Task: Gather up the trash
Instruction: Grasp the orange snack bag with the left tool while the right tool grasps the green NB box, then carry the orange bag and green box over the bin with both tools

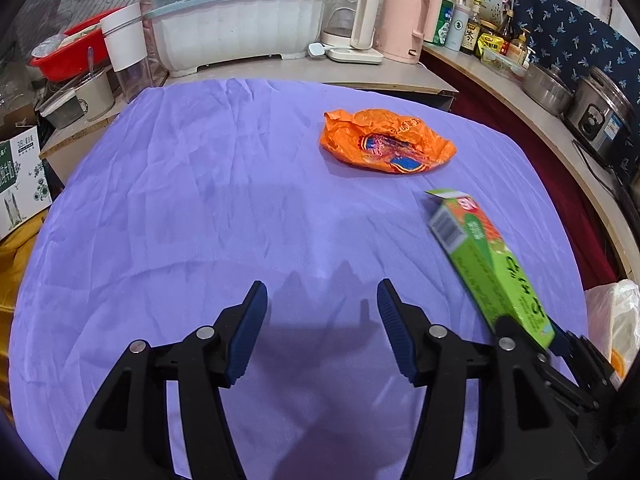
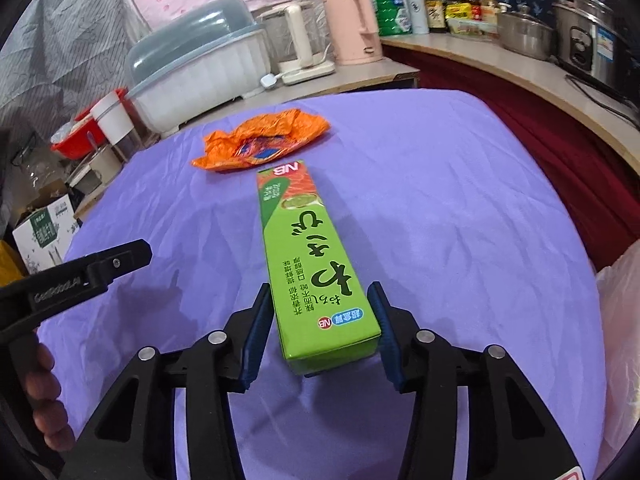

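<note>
A long green wasabi box (image 2: 308,256) is clamped at its near end between the blue pads of my right gripper (image 2: 320,330) and held off the purple tablecloth (image 2: 460,200). The box also shows in the left wrist view (image 1: 484,264) at the right, tilted, with the right gripper (image 1: 536,340) on it. A crumpled orange wrapper (image 1: 386,146) lies flat on the cloth beyond; it also shows in the right wrist view (image 2: 260,142) just past the box's far end. My left gripper (image 1: 322,308) is open and empty, low over the cloth (image 1: 200,200).
A pale plastic bag (image 1: 612,320) sits at the table's right edge and also shows in the right wrist view (image 2: 624,320). A counter behind holds a covered dish rack (image 1: 236,20), kettles (image 1: 360,16), a red basin (image 1: 72,52), bottles and pots (image 1: 600,112). A cardboard box (image 1: 20,184) stands at left.
</note>
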